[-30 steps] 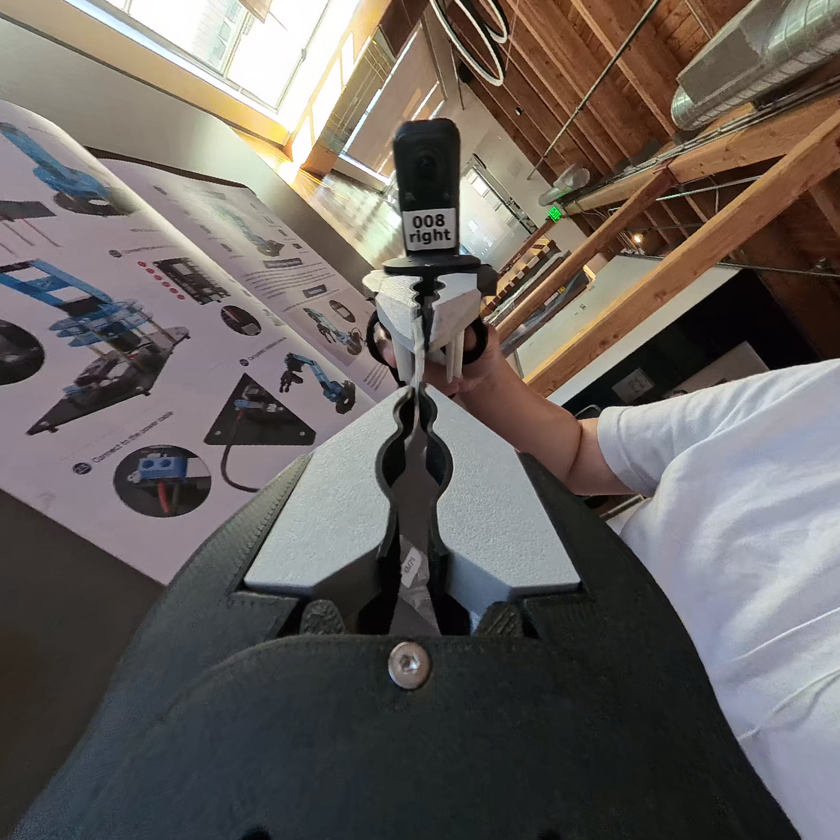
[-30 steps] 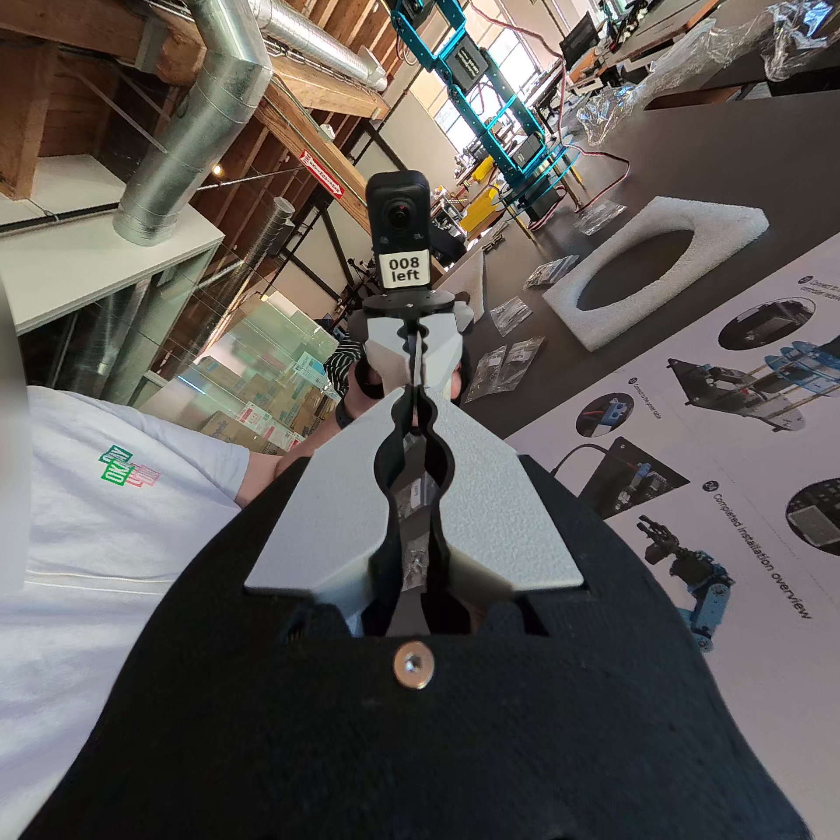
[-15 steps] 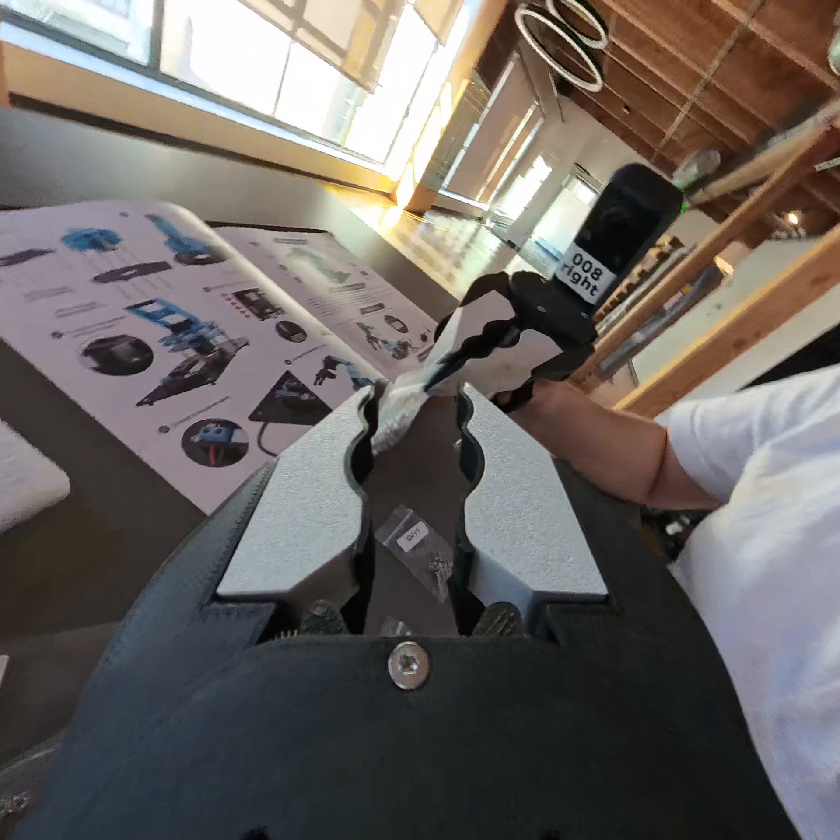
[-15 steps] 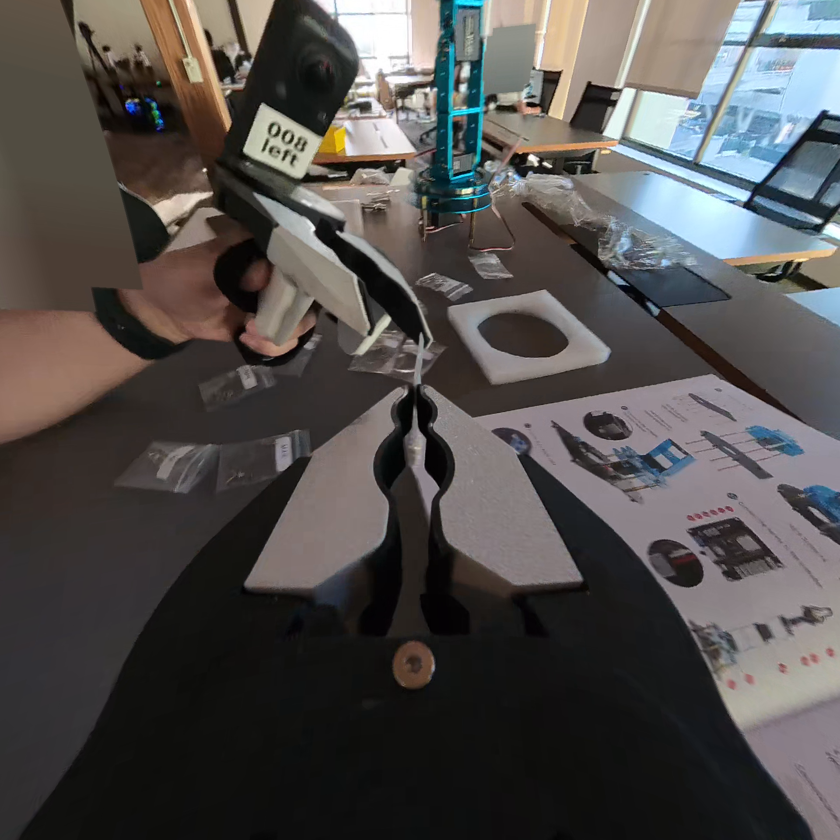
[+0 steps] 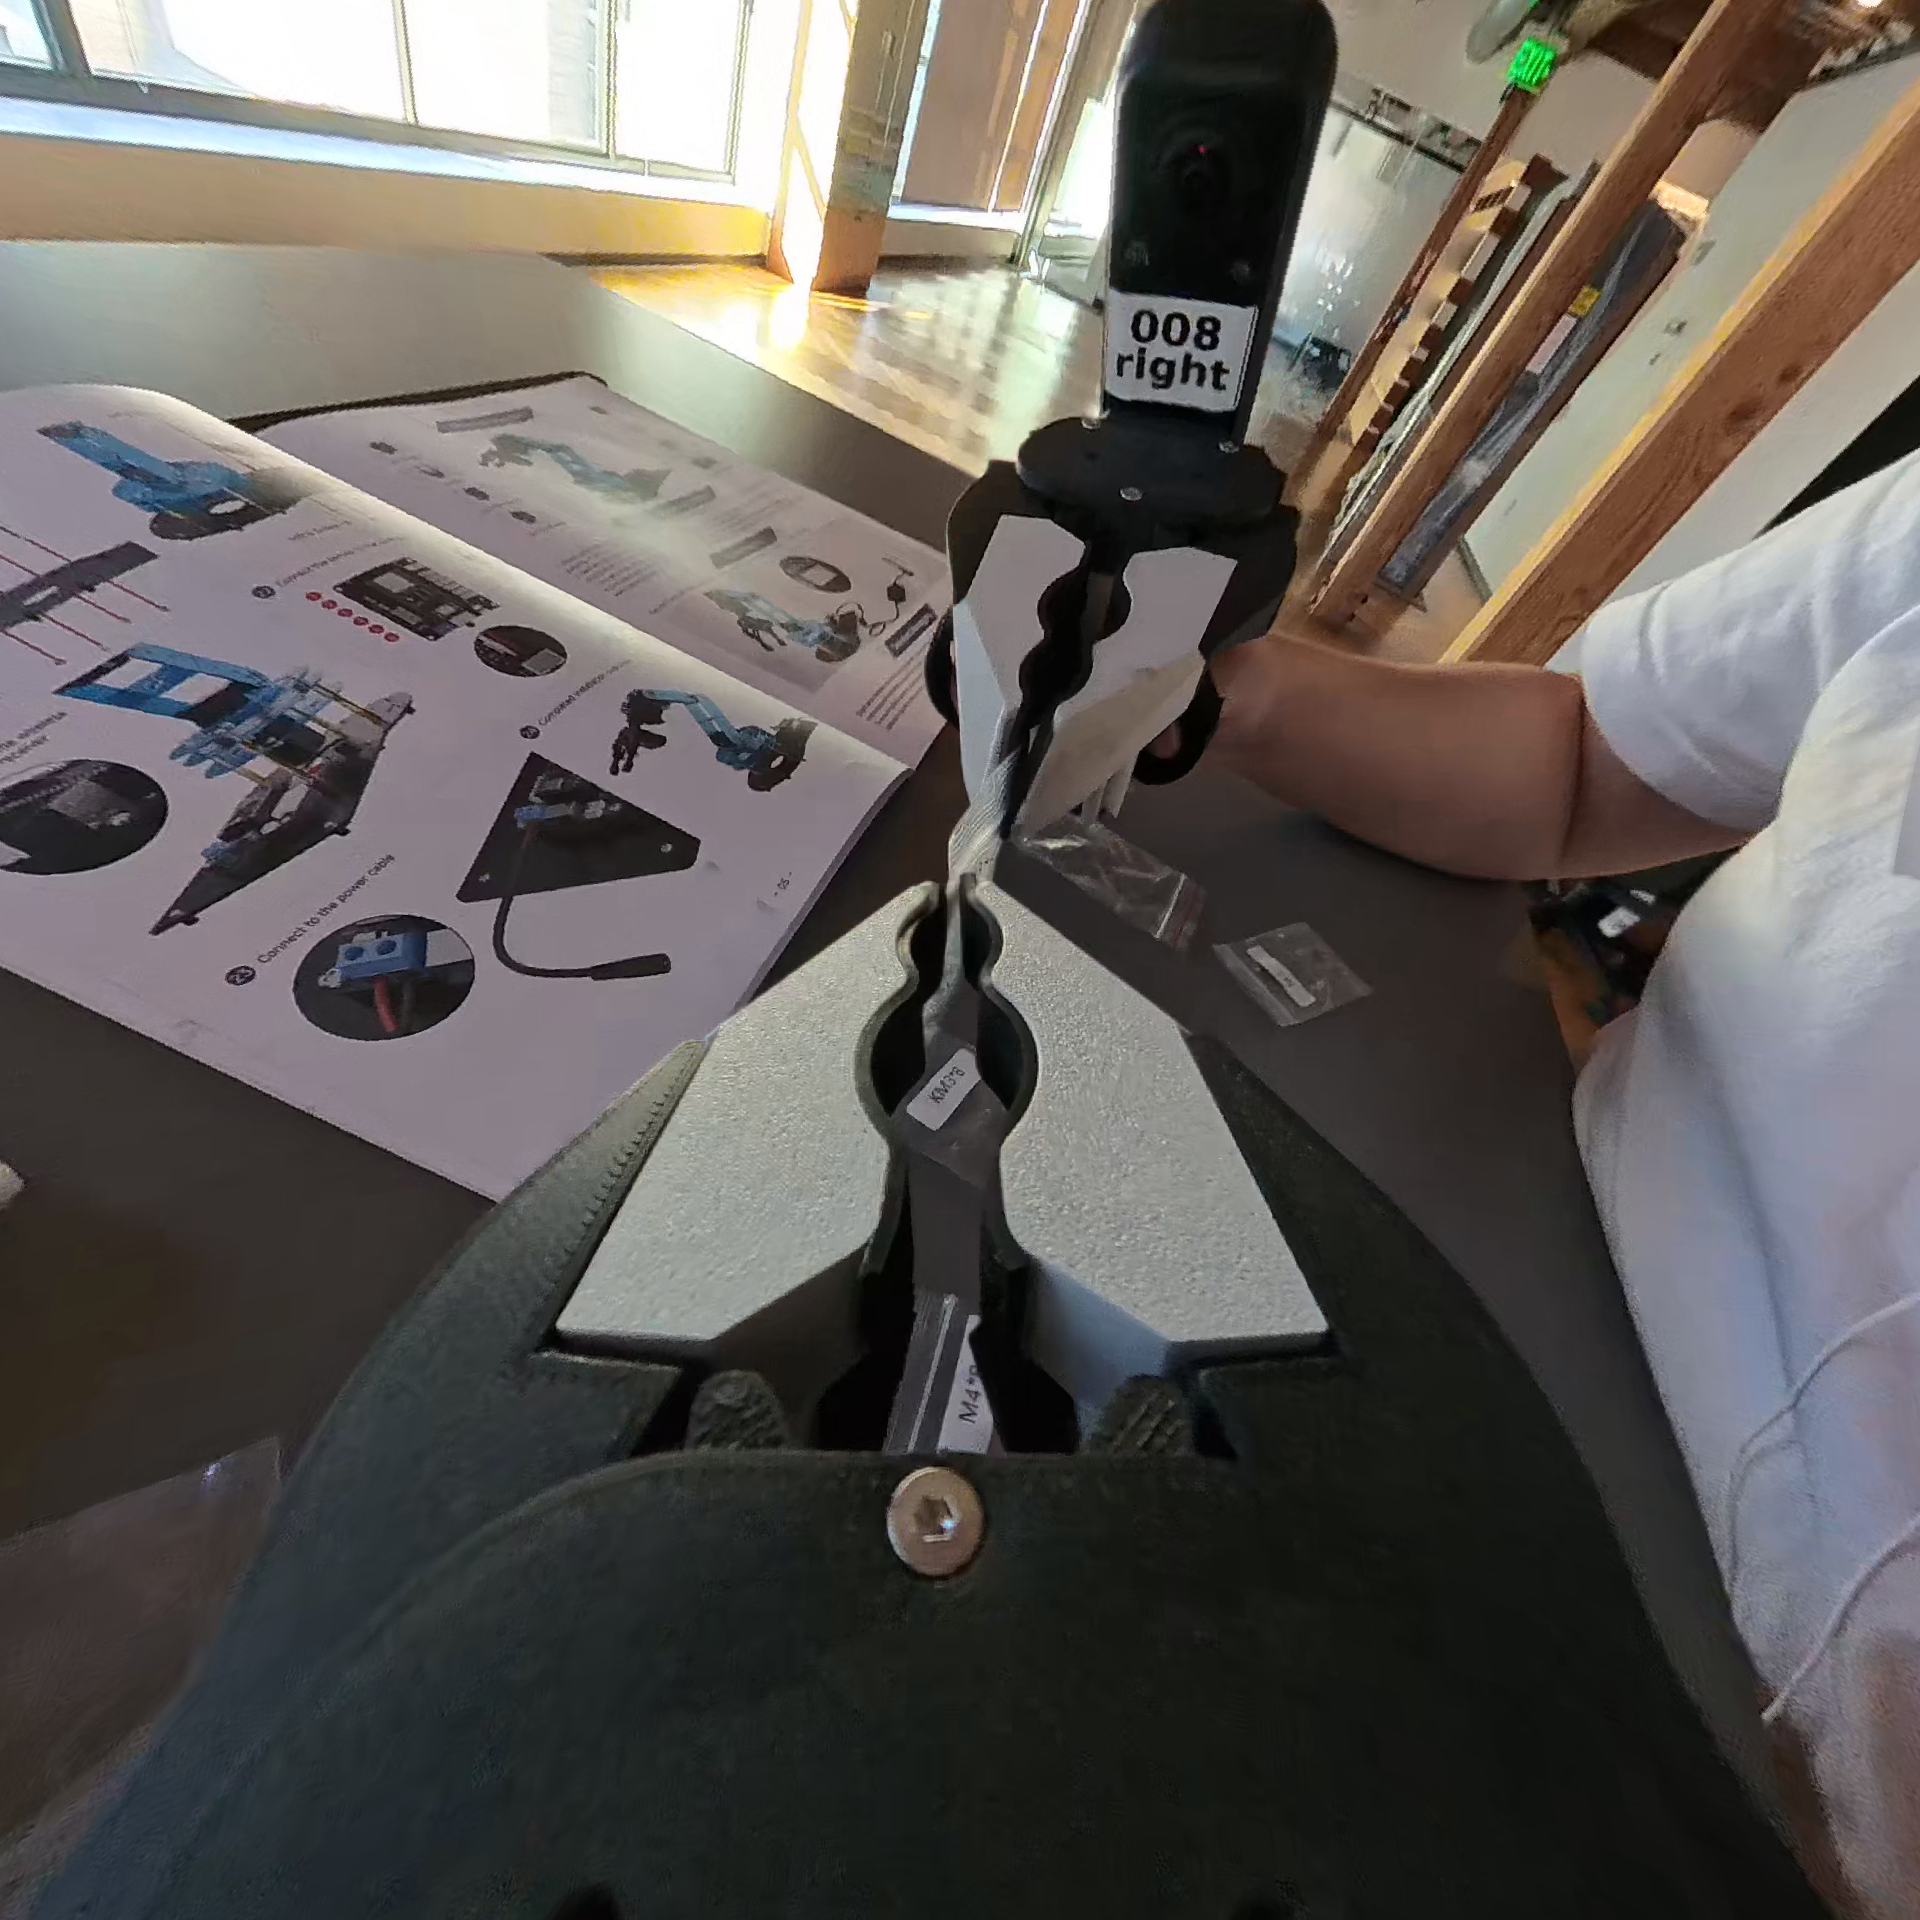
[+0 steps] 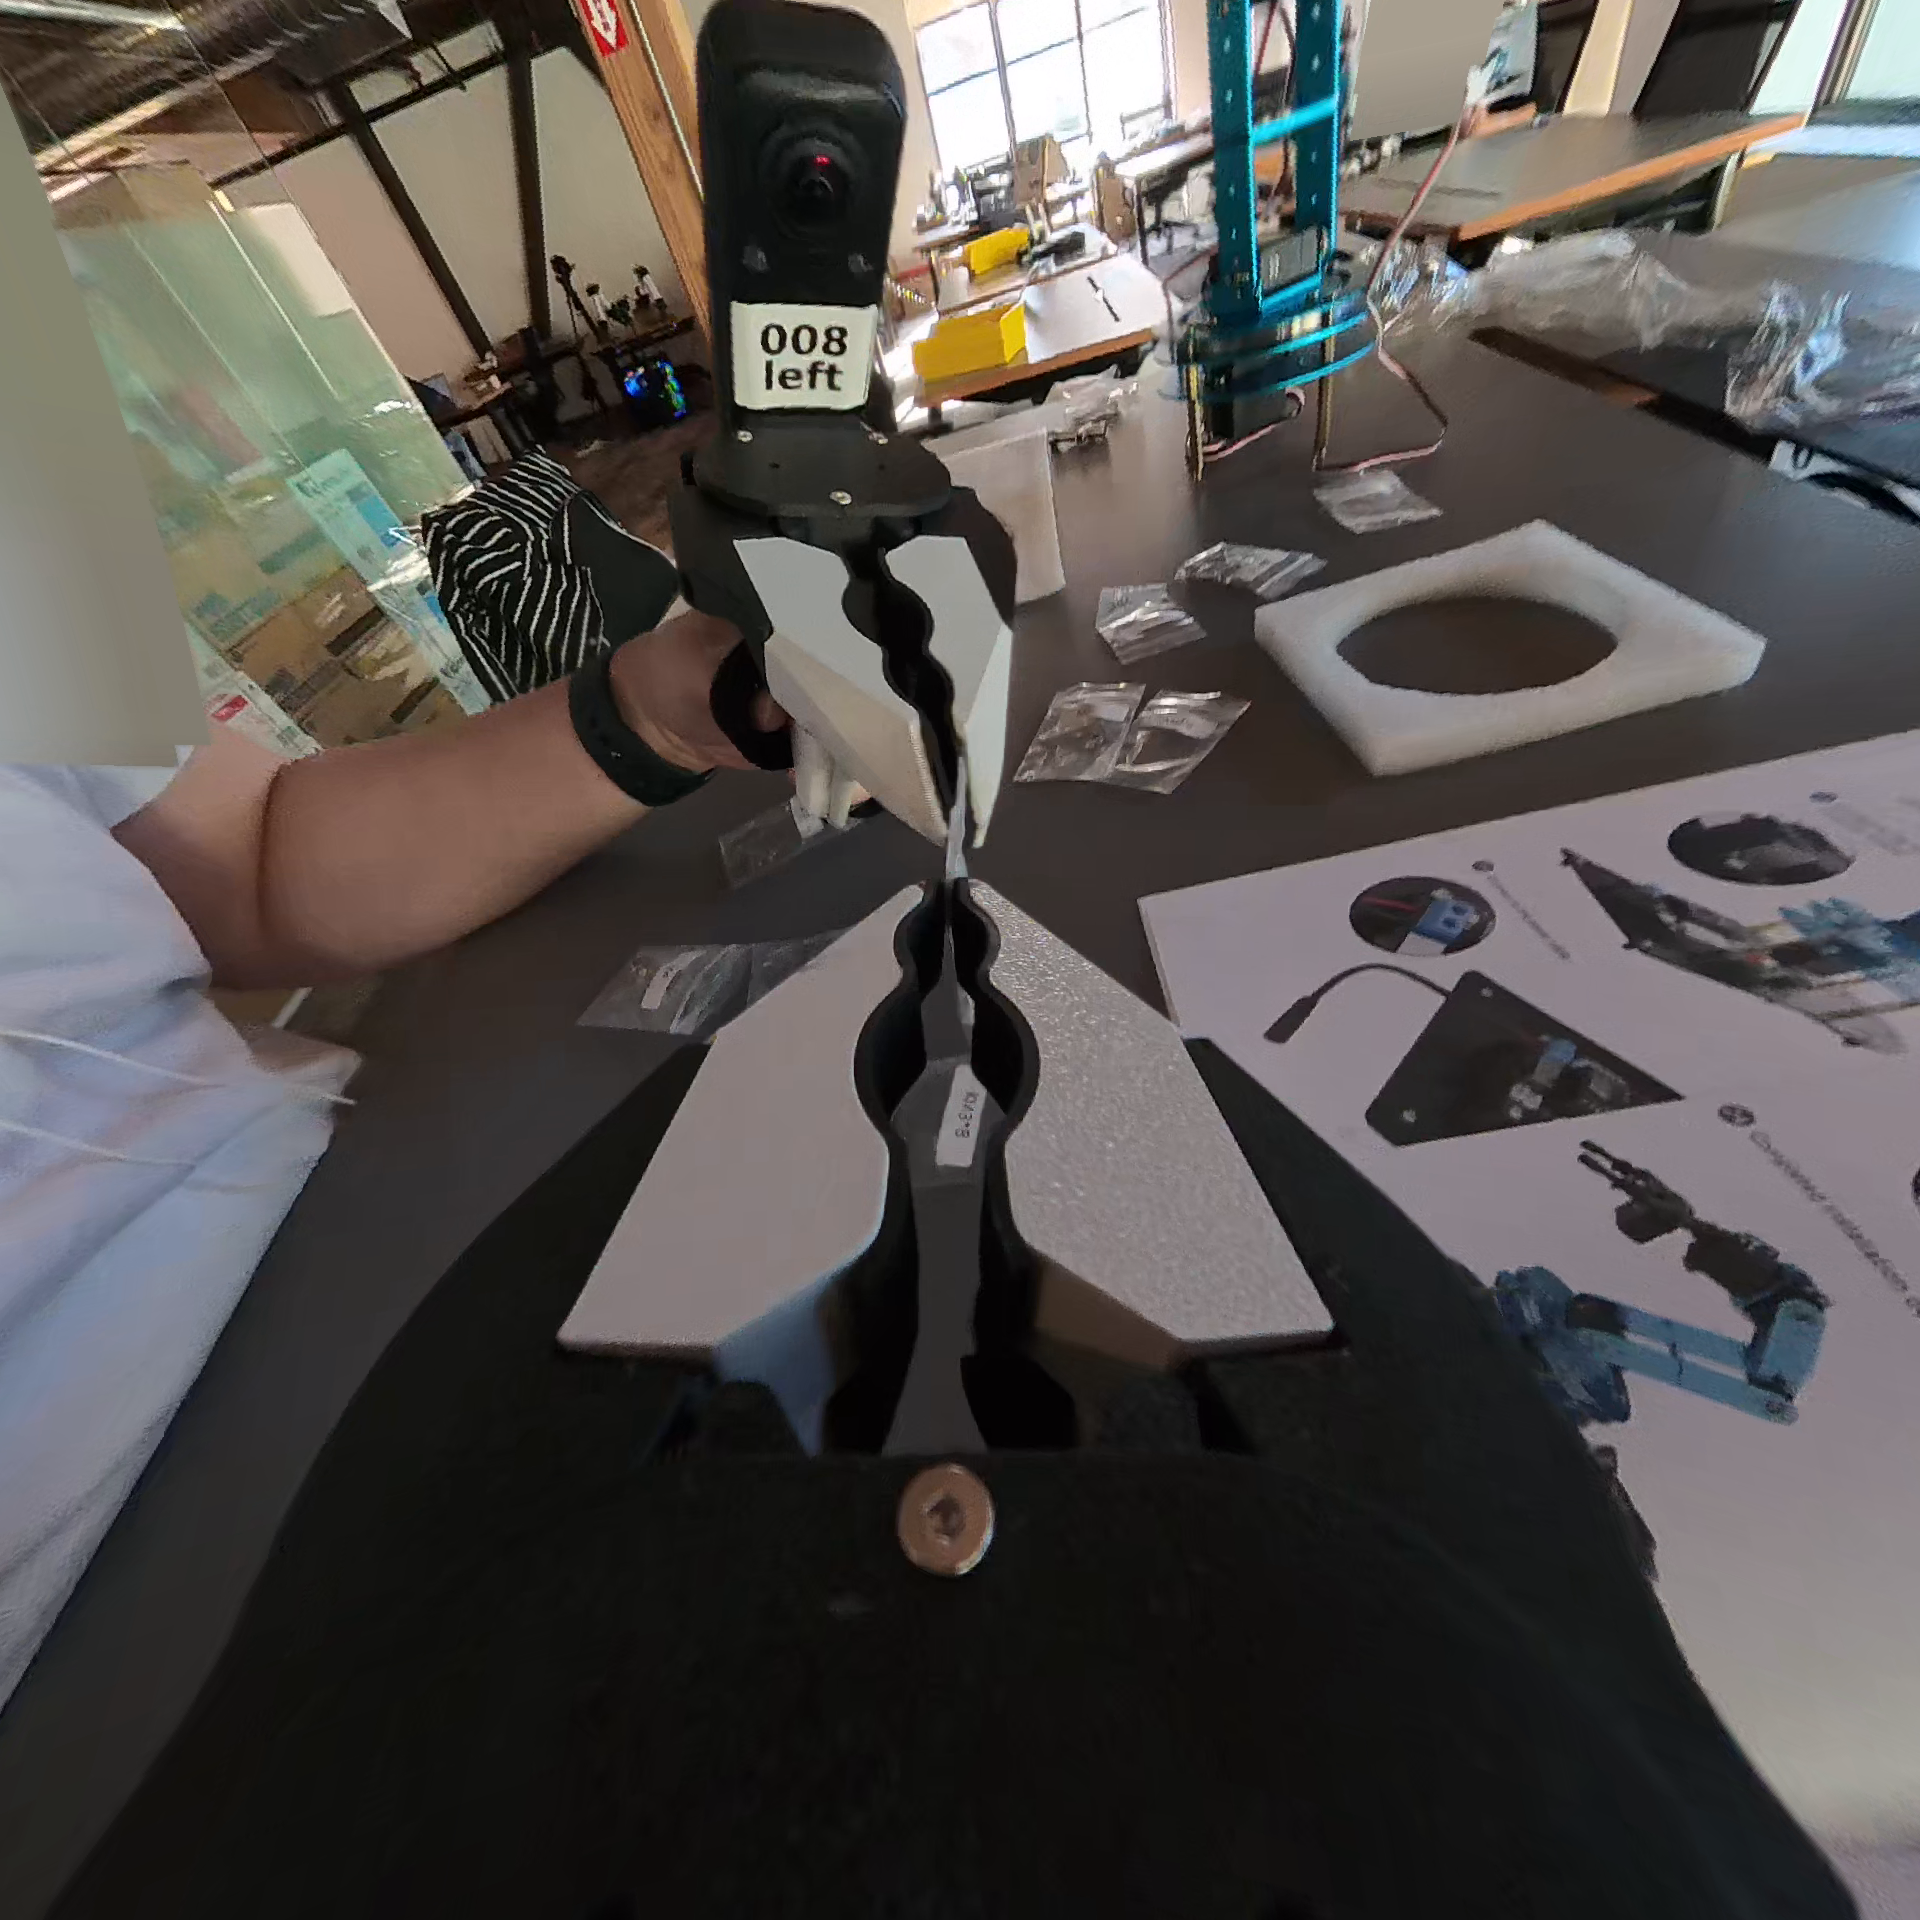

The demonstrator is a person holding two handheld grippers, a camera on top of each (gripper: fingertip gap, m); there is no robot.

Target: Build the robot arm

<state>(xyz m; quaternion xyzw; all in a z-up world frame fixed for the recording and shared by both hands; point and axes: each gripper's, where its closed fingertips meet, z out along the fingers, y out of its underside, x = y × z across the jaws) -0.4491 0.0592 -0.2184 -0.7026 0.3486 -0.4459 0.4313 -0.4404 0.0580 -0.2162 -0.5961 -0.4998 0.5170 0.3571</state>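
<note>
Tongs, left (image 5: 961,888) and right (image 6: 948,890), are both pinching one small clear bag (image 5: 974,847) above the tabletop (image 5: 1382,1122), beside the open manual (image 5: 436,707).

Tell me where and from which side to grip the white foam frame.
Probably from above, across one side band of the white foam frame: one finger in the hole, one outside. It lies flat on the table, edges low. Left gripper and right gripper are shut on a small clear bag.
</note>
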